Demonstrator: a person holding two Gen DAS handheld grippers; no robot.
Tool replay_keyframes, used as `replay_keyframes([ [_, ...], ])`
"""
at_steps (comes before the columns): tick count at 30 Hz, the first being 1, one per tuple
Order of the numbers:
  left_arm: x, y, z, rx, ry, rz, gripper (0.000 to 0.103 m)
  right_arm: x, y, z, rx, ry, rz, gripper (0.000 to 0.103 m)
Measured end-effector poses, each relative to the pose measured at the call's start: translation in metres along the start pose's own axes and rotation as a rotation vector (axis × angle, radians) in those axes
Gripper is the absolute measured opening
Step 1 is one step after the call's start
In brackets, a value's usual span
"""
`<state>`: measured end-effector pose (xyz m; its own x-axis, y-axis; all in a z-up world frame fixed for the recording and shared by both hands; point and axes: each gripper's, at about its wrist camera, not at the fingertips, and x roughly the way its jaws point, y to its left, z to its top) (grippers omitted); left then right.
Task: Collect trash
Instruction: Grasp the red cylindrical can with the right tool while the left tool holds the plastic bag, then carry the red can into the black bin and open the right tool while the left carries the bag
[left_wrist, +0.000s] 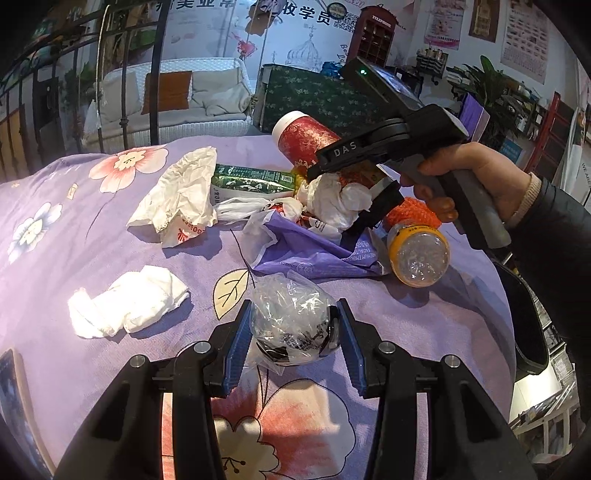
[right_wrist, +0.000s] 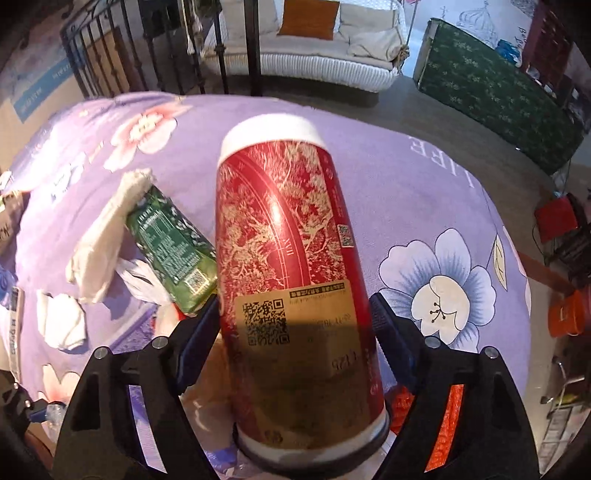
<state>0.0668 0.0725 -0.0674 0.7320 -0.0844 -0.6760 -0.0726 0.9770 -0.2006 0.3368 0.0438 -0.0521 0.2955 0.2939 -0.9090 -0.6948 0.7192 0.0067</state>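
Left gripper (left_wrist: 293, 334) jaws clamped on crumpled plastic bag (left_wrist: 291, 314), low over purple bedspread (left_wrist: 55, 221). Right gripper (right_wrist: 295, 332) jaws apart, straddling red can (right_wrist: 284, 236); can's long axis points 12 o'clock, tilted. Right hand nearer, probably just needs squeezing.

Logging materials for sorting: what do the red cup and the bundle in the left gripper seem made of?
Red cup: likely glossy printed paper or card, white plastic-looking lid; sheen streak down the side. Bundle: thin clear plastic film, crinkled, shiny, see-through.
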Motion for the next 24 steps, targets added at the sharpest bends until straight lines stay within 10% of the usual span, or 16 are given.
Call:
replay_keyframes([
  [24, -0.004, -0.025, -0.006, 0.046, 0.001, -0.053, 0.044, -0.145, -0.078, -0.092, 0.401, -0.412, 0.030, 0.078],
])
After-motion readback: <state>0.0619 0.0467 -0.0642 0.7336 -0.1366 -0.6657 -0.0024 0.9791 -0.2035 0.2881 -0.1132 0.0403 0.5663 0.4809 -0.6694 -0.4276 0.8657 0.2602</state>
